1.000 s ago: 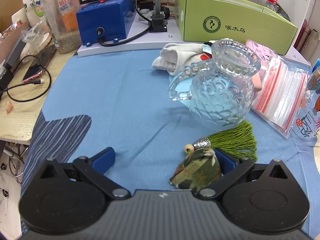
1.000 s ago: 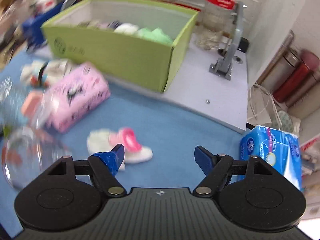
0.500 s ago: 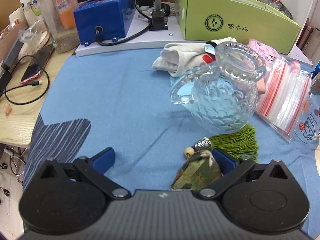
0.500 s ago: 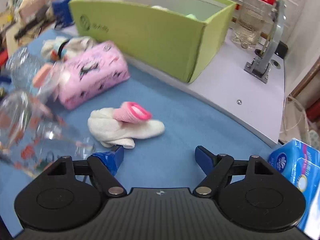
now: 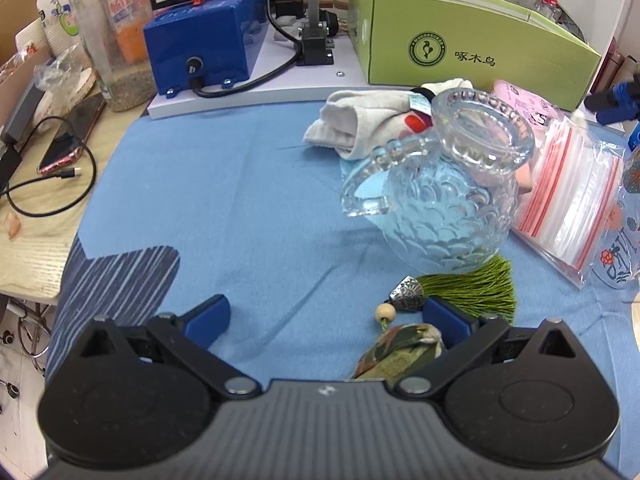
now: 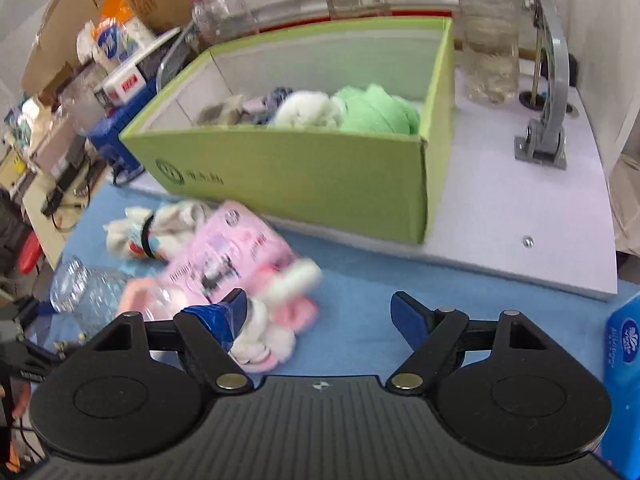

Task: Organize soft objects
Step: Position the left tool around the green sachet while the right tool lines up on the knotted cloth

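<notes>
At nine o'clock of the released right tongs point(image 6: 320, 314), the pink-and-white sock point(image 6: 276, 320) may be missed; the left tongs point(image 5: 326, 314) gape too.

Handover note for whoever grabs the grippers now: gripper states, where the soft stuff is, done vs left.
Left gripper: open, nothing gripped; camo fabric pouch with green tassel lies by its right finger.
Right gripper: open, empty, low over the blue cloth; white-and-pink sock sits by its left finger, not gripped.
Done: green box already holds a green towel, a white fluffy item and other fabrics.
Left: the sock, the pink tissue pack, the bundled white socks and the pouch, all on the cloth.
Note the glass jug standing among them.
</notes>
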The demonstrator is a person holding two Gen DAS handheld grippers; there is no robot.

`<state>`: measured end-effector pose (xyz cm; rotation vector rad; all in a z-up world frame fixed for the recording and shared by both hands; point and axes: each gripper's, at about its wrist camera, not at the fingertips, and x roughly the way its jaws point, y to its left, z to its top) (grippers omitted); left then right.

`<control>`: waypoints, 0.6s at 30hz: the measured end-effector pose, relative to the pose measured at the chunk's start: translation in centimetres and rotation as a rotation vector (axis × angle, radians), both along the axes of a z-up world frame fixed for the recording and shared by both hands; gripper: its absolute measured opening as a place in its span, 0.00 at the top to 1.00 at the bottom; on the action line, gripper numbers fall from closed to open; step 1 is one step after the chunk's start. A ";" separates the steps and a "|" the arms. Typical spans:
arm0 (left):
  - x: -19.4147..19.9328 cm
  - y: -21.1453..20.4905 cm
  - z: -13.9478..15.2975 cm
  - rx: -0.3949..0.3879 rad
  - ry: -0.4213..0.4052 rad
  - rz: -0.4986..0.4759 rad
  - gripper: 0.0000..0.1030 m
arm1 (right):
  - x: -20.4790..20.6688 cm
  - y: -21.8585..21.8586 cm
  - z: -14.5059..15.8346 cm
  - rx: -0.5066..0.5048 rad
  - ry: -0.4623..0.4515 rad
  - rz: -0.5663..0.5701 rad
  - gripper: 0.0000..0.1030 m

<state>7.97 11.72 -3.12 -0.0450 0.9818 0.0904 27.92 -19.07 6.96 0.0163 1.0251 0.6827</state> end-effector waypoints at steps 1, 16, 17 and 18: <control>0.0 0.0 0.0 0.000 -0.001 -0.003 0.01 | -0.1 -0.3 0.5 0.010 -0.020 -0.030 0.36; 0.0 0.0 -0.1 -0.001 -0.007 -0.024 0.01 | 1.5 5.3 -2.2 -0.303 0.093 0.198 0.36; 0.0 0.0 -0.1 -0.001 -0.007 -0.025 0.01 | 1.8 4.9 -2.1 -0.359 0.057 0.182 0.35; 0.0 -0.1 -0.1 -0.001 -0.008 -0.027 0.01 | 2.1 4.4 -2.2 -0.407 0.031 0.166 0.35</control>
